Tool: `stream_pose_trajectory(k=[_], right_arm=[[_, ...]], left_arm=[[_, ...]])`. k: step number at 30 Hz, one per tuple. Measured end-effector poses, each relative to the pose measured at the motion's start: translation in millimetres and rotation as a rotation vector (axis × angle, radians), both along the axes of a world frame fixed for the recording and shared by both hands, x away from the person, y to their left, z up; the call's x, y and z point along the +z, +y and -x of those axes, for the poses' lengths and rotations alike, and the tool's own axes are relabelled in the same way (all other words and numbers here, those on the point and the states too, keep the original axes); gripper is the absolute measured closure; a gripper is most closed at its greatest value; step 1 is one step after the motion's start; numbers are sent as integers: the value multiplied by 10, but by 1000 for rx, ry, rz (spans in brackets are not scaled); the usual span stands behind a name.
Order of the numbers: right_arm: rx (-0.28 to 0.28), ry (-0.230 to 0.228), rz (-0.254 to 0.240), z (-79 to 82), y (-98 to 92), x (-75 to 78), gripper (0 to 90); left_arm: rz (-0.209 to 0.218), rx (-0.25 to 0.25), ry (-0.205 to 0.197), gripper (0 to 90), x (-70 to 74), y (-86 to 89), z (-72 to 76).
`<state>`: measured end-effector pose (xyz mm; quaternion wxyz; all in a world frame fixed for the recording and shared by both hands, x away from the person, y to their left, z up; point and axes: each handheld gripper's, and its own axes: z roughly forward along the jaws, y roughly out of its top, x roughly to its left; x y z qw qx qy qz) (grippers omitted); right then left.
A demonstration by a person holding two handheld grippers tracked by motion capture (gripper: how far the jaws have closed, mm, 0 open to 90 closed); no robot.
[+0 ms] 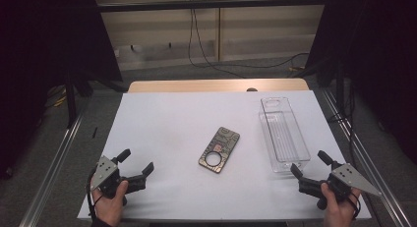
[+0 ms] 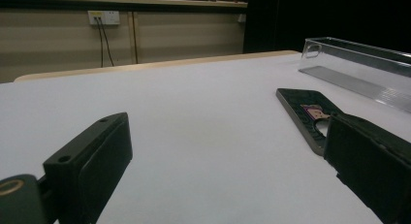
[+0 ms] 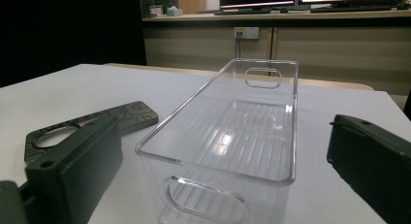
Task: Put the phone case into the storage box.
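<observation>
With both hand-held grippers, left (image 1: 136, 162) and right (image 1: 310, 165), gaping empty, the flat dark patterned phone case (image 1: 219, 149) could skid off the white worktop (image 1: 167, 119) when pinched.

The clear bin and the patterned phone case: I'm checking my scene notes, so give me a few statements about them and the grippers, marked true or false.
1. The clear bin is empty. True.
2. The phone case lies inside the bin. False: it lies flat on the white table, left of the bin.
3. The left gripper is open and holds nothing. True.
4. The right gripper is shut on the bin. False: it is open, just short of the bin's near end.
</observation>
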<state>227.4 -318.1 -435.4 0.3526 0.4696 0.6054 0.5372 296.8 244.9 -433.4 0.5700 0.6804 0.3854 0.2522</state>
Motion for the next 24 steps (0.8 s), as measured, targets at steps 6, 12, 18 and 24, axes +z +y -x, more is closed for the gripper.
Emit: stream_pose_trajectory(k=[6, 12, 18, 24], right_arm=[[4, -3, -6, 8, 13, 9, 0], [3, -4, -8, 15, 33, 18, 0], [9, 3, -17, 13, 29, 13, 0], [11, 0, -16, 16, 35, 14, 0]], left_arm=[[26, -29, 21, 42, 20, 1, 24], [21, -79, 21, 41, 33, -51, 44], [18, -104, 16, 32, 53, -118, 17], [3, -144, 22, 17, 42, -241, -17]])
